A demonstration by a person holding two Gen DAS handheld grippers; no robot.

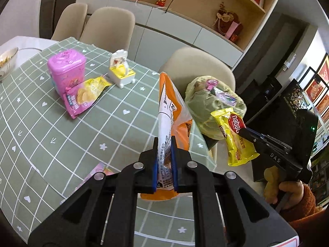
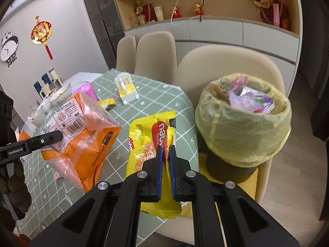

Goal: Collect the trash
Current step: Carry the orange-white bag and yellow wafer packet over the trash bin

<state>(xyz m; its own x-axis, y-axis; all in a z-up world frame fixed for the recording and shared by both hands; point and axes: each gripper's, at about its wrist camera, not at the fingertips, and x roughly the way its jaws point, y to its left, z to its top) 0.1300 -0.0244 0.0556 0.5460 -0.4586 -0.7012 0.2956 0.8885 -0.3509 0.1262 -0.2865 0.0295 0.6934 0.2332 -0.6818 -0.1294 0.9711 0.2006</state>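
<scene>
Your left gripper (image 1: 164,144) was clenched on the orange snack bag (image 1: 167,107), which stood on edge between its blue pads above the green checked tablecloth (image 1: 61,133). Your right gripper (image 2: 166,150) gripped the yellow wafer wrapper (image 2: 152,127), jaws nearly together on its crinkled foil. From that wrapper, the lined trash bin (image 2: 244,131) sat at three o'clock on a chair seat, already holding wrappers. At eleven o'clock on the table lay a pink chip packet (image 1: 79,100) against a pink tin (image 1: 65,70), near a white-and-yellow toy (image 1: 121,70).
</scene>
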